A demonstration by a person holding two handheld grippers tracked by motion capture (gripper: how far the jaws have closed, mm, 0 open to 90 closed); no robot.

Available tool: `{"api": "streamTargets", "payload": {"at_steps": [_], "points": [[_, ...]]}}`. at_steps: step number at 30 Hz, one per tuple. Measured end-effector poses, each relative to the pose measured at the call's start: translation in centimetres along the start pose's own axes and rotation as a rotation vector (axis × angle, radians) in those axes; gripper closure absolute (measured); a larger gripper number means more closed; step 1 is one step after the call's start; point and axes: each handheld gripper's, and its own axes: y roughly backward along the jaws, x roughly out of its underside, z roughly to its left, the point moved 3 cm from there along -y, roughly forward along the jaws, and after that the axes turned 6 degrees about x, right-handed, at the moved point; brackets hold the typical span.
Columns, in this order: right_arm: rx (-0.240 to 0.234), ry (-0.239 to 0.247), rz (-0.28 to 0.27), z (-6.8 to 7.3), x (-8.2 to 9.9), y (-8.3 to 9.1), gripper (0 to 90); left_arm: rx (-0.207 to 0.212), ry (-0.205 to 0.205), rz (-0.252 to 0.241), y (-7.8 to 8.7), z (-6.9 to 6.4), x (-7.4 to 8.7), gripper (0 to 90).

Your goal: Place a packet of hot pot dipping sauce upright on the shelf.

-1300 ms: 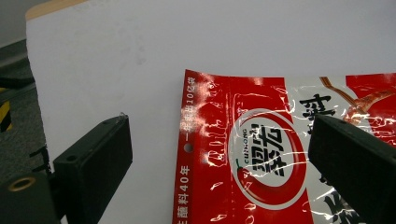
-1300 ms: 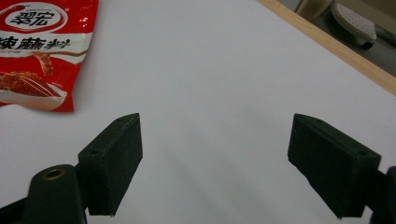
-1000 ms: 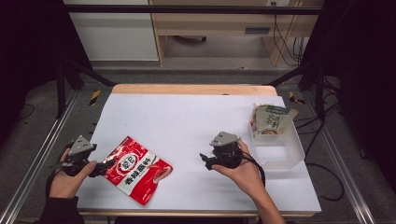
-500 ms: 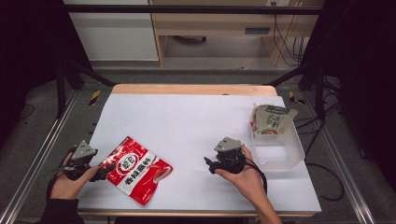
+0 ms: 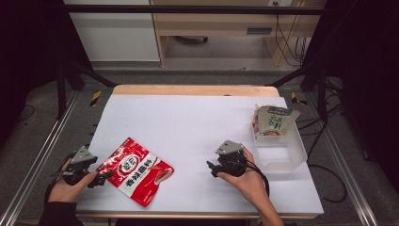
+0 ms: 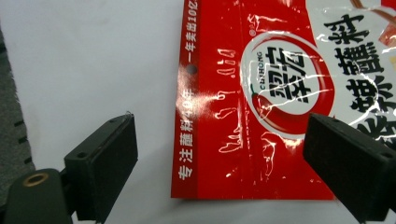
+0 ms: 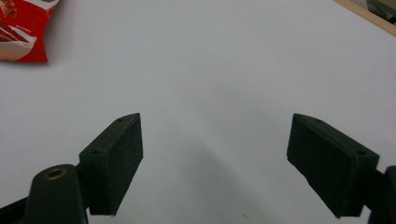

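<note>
Lying flat near the front left corner of the white tabletop [image 5: 197, 122] in the high view, the red sachet [image 5: 139, 170] is a glossy rectangular foil pouch, set at a slant, with a white round emblem and dark characters on its face. The left gripper [image 5: 101, 178] sits just beside its left end, held low in a hand, while the right gripper [image 5: 212, 168] hovers over bare tabletop, well apart from the pouch. At the right edge stands a clear plastic tub [image 5: 282, 153] with a pale green-topped packet [image 5: 273, 121] leaning in its far end. From the left gripper view, the red sachet [image 6: 261, 102] looks shiny and slightly crinkled, with a sealed strip carrying white print and a small punched hole; the matte black block fingers [image 6: 105, 163] stand wide apart, one over white tabletop, one over the pouch, gripping nothing. From the right gripper view, the fingers [image 7: 116, 158] are likewise spread wide and empty above smooth white surface, a corner of the red sachet [image 7: 23, 30] at upper left.
</note>
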Motion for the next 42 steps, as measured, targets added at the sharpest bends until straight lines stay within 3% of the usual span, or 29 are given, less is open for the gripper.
{"api": "streamTargets", "payload": {"at_steps": [15, 18, 24, 42], "points": [[-0.011, 0.018, 0.023, 0.24, 0.22, -0.29, 18.3, 0.032, 0.017, 0.037, -0.67, 0.34, 0.43, 12.9], [-0.015, 0.020, 0.024, 0.32, 0.24, -0.34, 18.2, 0.067, 0.040, 0.020, -0.68, 0.15, 0.33, 13.1], [-0.014, 0.026, 0.029, 0.32, 0.28, -0.40, 18.0, 0.062, 0.040, 0.059, -0.93, 0.24, 0.60, 15.2], [-0.018, 0.037, 0.039, 0.38, 0.40, -0.53, 17.6, 0.106, 0.059, 0.038, -0.56, -0.15, 0.30, 25.6]]}}
